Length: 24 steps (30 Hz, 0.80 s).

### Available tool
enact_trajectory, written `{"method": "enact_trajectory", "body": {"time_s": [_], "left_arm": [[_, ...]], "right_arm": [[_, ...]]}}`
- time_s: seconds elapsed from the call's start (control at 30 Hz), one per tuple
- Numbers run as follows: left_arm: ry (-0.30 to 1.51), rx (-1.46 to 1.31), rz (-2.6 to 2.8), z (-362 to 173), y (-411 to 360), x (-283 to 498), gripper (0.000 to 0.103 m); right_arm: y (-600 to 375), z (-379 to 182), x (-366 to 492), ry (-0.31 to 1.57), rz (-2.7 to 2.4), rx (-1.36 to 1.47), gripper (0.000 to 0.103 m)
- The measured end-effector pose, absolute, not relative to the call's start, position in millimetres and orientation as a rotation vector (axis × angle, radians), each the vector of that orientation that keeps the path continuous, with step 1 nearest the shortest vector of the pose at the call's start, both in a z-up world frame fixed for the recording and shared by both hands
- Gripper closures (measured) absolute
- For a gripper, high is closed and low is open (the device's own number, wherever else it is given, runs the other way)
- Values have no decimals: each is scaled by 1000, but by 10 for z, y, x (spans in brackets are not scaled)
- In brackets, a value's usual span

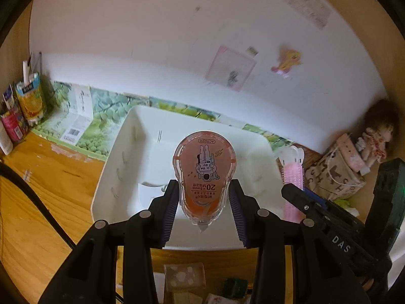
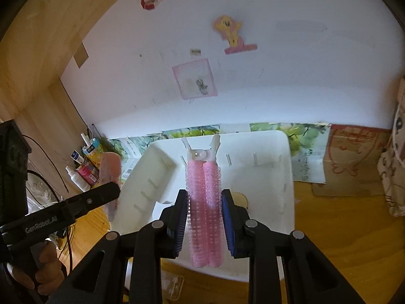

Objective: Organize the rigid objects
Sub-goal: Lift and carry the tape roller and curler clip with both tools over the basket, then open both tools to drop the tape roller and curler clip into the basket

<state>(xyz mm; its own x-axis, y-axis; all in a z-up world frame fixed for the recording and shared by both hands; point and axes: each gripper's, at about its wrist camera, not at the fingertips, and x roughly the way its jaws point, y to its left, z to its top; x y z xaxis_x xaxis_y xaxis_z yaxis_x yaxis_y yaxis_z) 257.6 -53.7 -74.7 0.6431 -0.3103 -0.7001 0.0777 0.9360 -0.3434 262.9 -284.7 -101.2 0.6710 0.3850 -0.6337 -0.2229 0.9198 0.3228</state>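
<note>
My left gripper (image 1: 204, 190) is shut on an orange correction tape dispenser (image 1: 204, 174) and holds it above the white plastic bin (image 1: 121, 157). My right gripper (image 2: 204, 197) is shut on a pink hair roller clip (image 2: 204, 202) with white handles, also held above the white bin (image 2: 283, 167). In the left wrist view the pink clip (image 1: 292, 177) and the right gripper show at the right. In the right wrist view the left gripper arm (image 2: 76, 205) shows at the left with the dispenser (image 2: 110, 174) blurred beyond it.
The bin sits on a wooden desk (image 1: 38, 190) against a white wall. Bottles and cartons (image 1: 22, 106) stand at the far left. A doll (image 1: 377, 139) and a patterned bag (image 1: 334, 174) are at the right. Small items (image 1: 184, 276) lie near the front edge. A cardboard sheet (image 2: 354, 157) lies right of the bin.
</note>
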Motion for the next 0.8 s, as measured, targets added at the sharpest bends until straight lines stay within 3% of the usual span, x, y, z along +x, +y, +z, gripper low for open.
{"method": "enact_trajectory", "body": {"time_s": [0.53,0.57,0.6,0.7,0.8], "left_arm": [[915,-293,-155,-1109,-730,2782,59],[911,-288,-150,-1102,-730,2781,58],[906,-280,-144,-1087,-731,2772,57],[872,-271,-146,-1001,-722,2715,32],[842,-272,-159,-910,-711,2650,26]], "right_arm": [[-3001,-1261,2774,765,346,265,73],[-3010,-1251,2764,760,345,267,71],[-3016,-1239,2752,754,347,271,62],[-3030,-1170,2692,721,349,284,39],[-3029,-1082,2625,687,362,292,33]]}}
